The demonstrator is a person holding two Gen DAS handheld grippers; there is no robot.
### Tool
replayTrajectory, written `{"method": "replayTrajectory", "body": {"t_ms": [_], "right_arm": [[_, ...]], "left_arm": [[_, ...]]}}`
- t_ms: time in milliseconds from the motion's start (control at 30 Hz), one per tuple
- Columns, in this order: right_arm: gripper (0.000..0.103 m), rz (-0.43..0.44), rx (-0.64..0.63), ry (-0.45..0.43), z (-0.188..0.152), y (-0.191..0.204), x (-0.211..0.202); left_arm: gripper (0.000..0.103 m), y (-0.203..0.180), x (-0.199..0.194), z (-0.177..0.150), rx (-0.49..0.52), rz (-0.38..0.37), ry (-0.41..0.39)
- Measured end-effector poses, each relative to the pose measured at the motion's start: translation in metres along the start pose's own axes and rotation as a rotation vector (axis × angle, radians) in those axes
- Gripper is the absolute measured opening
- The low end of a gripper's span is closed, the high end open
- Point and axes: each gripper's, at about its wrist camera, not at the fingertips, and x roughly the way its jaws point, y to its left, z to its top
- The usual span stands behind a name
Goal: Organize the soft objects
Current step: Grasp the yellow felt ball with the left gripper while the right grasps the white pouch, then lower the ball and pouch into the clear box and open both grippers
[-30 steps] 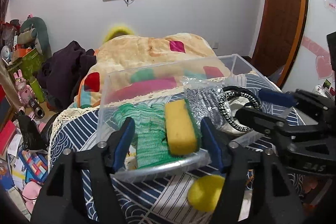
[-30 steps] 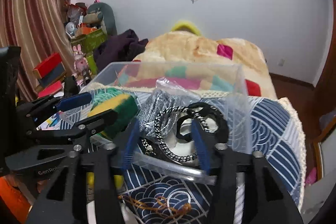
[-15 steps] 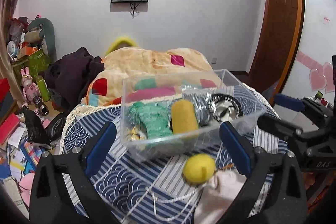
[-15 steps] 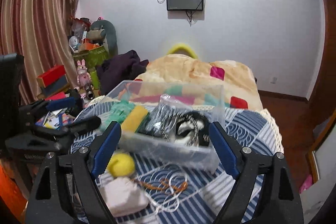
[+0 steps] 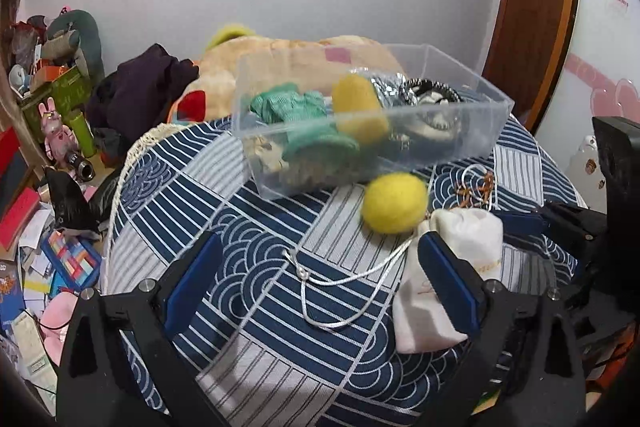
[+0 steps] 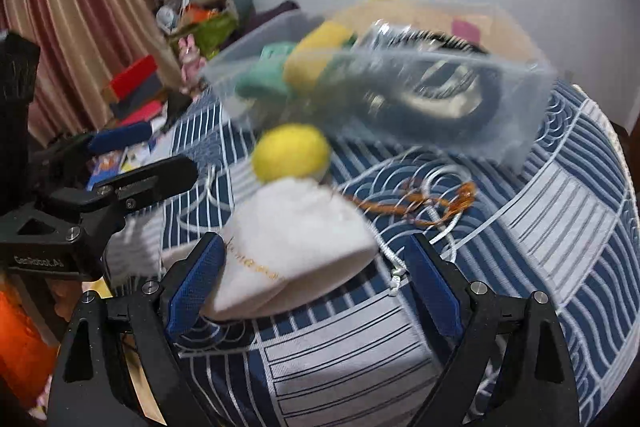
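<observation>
A clear plastic bin (image 5: 460, 143) stands on the blue patterned tablecloth (image 5: 224, 203) and holds a green knitted cloth (image 5: 296, 107), a yellow sponge (image 5: 356, 99) and dark bracelets (image 5: 432, 95). In front of it lie a yellow felt ball (image 5: 394, 203), a white drawstring pouch (image 5: 452, 267) and a white cord (image 5: 336, 275). My left gripper (image 5: 320, 287) is open above the cord. My right gripper (image 6: 312, 283) is open around the pouch (image 6: 296, 243), with the ball (image 6: 290, 153) and bin (image 6: 520, 107) behind.
An orange cord (image 6: 424, 203) lies right of the pouch. The table edge drops off at left to a floor cluttered with books and toys (image 5: 48, 227). A bed with a patchwork blanket (image 5: 288, 55) stands behind the table.
Both grippers pulled back from the bin and opened wide. The right one then came down low over the white pouch, and the left one lowered toward the cord.
</observation>
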Motion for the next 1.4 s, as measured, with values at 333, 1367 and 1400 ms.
{"method": "replayTrajectory", "body": {"t_ms": [333, 1367, 1400], "right_arm": [[0.024, 0.029, 0.033, -0.036, -0.006, -0.007, -0.010], [0.022, -0.167, 0.032, -0.357, 0.041, -0.030, -0.083], [0.022, -0.170, 0.031, -0.372, 0.046, -0.030, -0.084]], "left_arm": [[0.081, -0.026, 0.030, 0.014, 0.023, -0.073, 0.028], [0.043, -0.013, -0.019, 0.054, -0.005, -0.069, -0.169], [0.043, -0.010, -0.022, 0.057, -0.007, -0.060, -0.188]]}}
